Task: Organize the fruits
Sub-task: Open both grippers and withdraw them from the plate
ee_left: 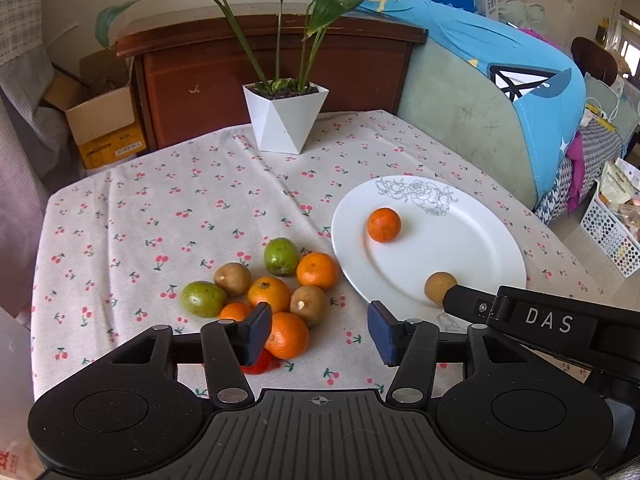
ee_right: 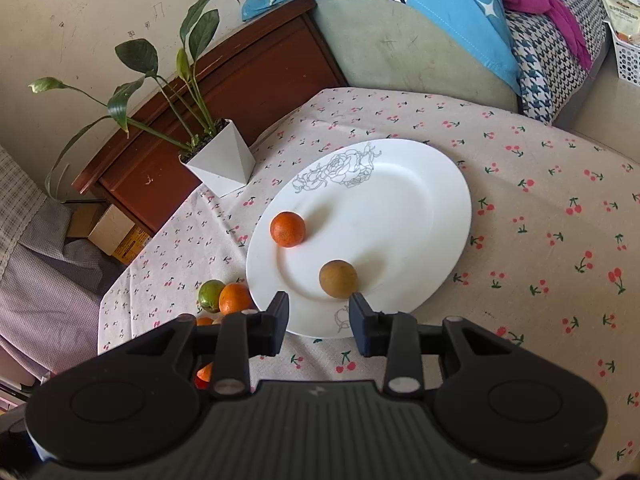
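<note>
A white plate (ee_left: 500,248) (ee_right: 440,200) lies on the cherry-print cloth. On it rest an orange (ee_left: 384,225) (ee_right: 287,229) and a brown fruit (ee_left: 438,286) (ee_right: 338,279). My right gripper (ee_right: 319,306) is open at the plate's near rim, its tips just short of the brown fruit; one of its fingers (ee_left: 454,298) shows beside that fruit. Left of the plate lies a pile of fruits: two green ones (ee_left: 281,257), brown ones (ee_left: 233,278) and several oranges (ee_left: 317,271). My left gripper (ee_left: 320,320) hovers open over the cloth, its left pad next to the nearest orange (ee_left: 286,336).
A potted plant in a white angular pot (ee_left: 286,120) (ee_right: 222,164) stands at the table's far side. Behind it is a wooden cabinet (ee_left: 272,68), with a sofa under a blue cover (ee_left: 480,92) to the right. A cardboard box (ee_left: 104,120) sits on the floor at left.
</note>
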Demonstrator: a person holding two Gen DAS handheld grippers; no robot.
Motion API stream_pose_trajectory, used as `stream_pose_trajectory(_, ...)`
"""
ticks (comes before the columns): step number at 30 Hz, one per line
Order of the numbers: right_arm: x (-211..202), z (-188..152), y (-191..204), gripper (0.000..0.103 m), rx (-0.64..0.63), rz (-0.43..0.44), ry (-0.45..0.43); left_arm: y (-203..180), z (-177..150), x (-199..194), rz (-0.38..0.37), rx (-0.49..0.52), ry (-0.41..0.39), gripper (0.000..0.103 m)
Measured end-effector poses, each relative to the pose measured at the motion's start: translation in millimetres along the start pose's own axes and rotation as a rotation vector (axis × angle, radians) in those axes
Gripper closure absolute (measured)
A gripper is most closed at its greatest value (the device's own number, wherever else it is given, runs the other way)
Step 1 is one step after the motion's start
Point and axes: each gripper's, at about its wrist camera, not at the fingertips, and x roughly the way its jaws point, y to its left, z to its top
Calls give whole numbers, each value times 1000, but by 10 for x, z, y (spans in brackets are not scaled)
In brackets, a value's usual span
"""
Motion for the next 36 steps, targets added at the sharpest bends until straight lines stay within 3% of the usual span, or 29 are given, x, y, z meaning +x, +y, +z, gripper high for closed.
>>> stream_pose_trajectory(4,13,-60,83,63,-28,8,17,136,-34,-62,14,-28,16,43)
stream_pose_trajectory(6,25,-90,108,62,-30,13,29,219,-50,-76,15,-51,29,33)
stream_pose_trajectory(12,48,-175,205,53,-72,39,63,480,-133,-174,38,-109,26,22)
stream_pose_trajectory(16,85,-239,257,45,-98,65,92,632,-172,-211,59,-121,25,21)
stream_pose_trajectory(22,149,-309,341,45,-158,56,95,833,-237,-205,107,-128,30,21)
stream_pose_trajectory(31,254,-389,441,44,-171,96,117,1013,-335,-199,111,-147,34,22)
stream_pose_trajectory(36,329,-423,553,56,-183,132,117,1043,-364,-221,99,-139,27,24)
